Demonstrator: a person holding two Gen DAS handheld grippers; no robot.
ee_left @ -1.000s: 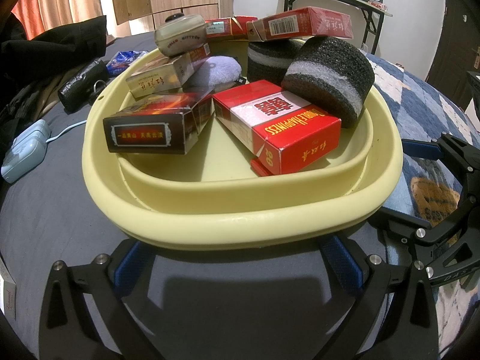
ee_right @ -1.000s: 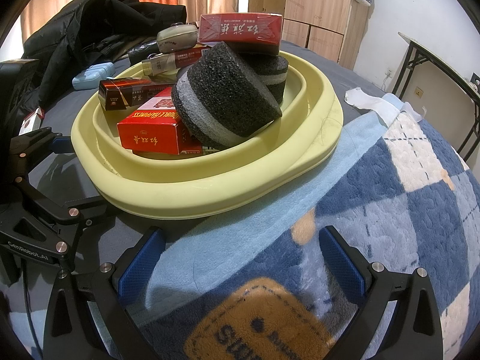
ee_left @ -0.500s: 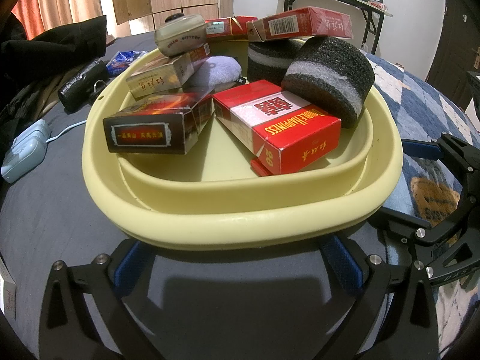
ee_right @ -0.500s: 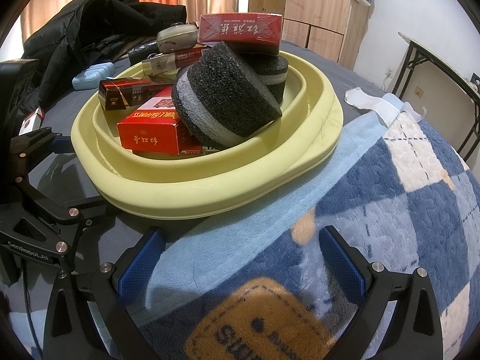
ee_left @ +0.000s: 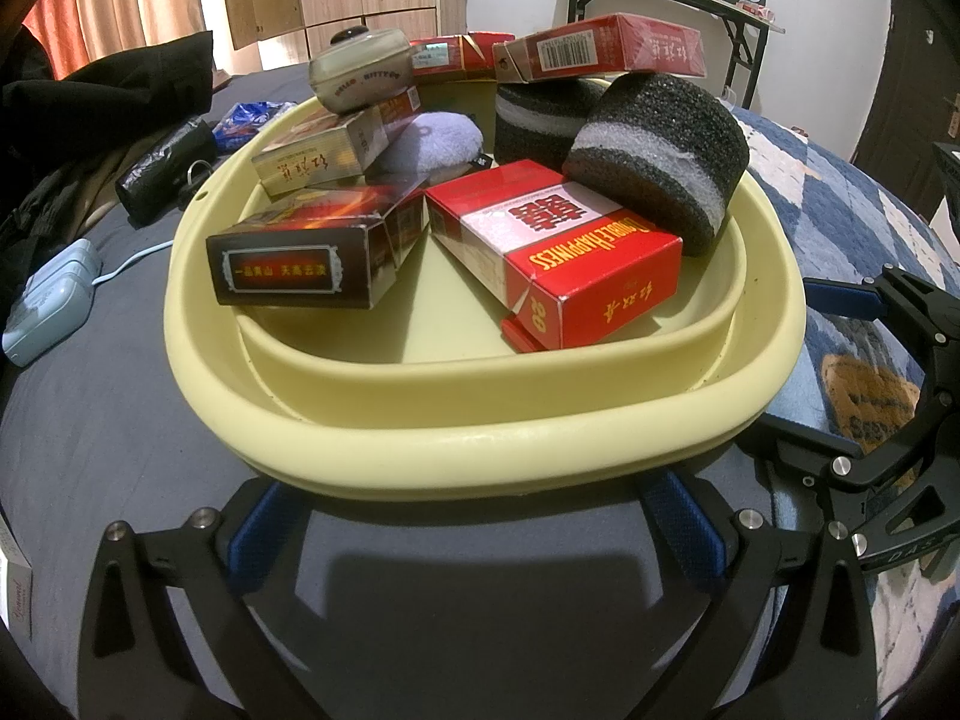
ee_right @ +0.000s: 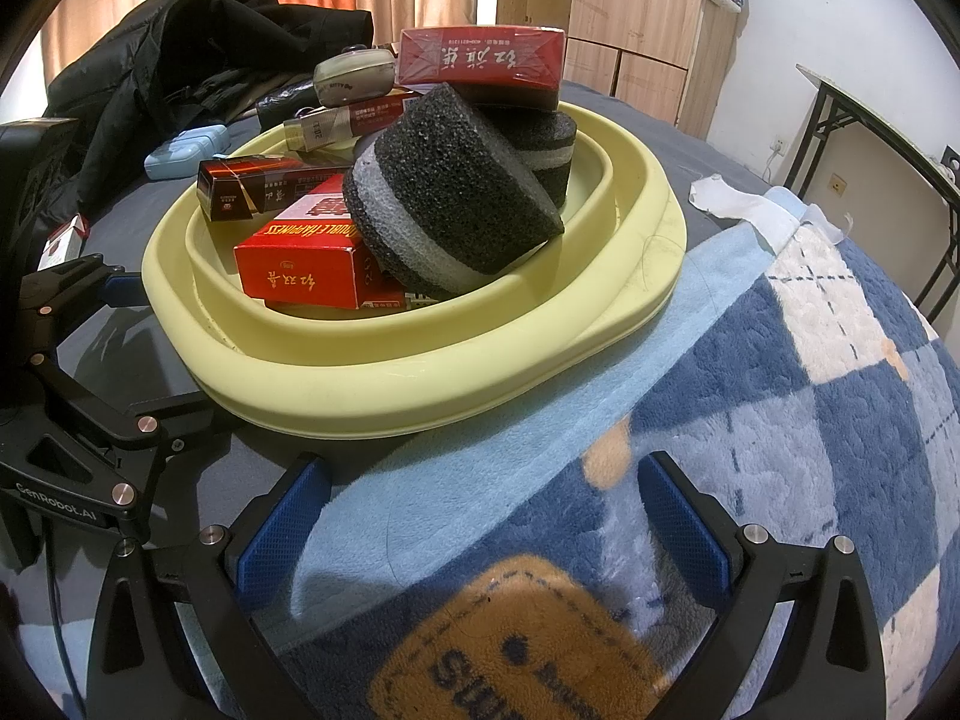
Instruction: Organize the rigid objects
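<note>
The left gripper (ee_left: 477,531) stands wide open and empty over the dark sheet, its fingers just short of the yellow basin's (ee_left: 420,438) near rim at 12 o'clock. The right gripper (ee_right: 480,516) is likewise spread, holding nothing, above the blue checked blanket (ee_right: 780,396), the basin at its 11 o'clock. Inside the basin, a red carton (ee_left: 558,252) lies at centre, a dark box (ee_left: 312,252) at 9 o'clock, and a black foam block (ee_left: 660,156) at 2 o'clock. Another red pack (ee_left: 606,51) sits on the rear foam block (ee_left: 540,120).
</note>
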